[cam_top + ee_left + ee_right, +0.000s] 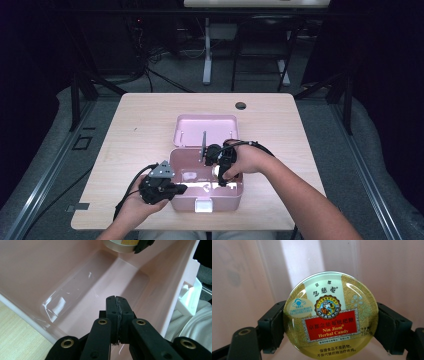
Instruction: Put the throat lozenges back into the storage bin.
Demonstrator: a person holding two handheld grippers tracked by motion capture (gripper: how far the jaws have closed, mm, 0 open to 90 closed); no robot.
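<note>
An open pink box sits near the table's front edge, its lid folded back flat. My right gripper is inside the box's right half, shut on a round gold tin labelled Nin Jiom Herbal Candy. The jaws press on the tin's left and right sides. The tin hangs above the box floor. My left gripper is shut, pads together with nothing seen between them. It reaches over the box's left front rim.
The box stands on a light wooden table with a round cable hole at the back. A white latch juts from the box's front wall. A thin dark upright piece stands between lid and box. Desk legs and cables lie beyond.
</note>
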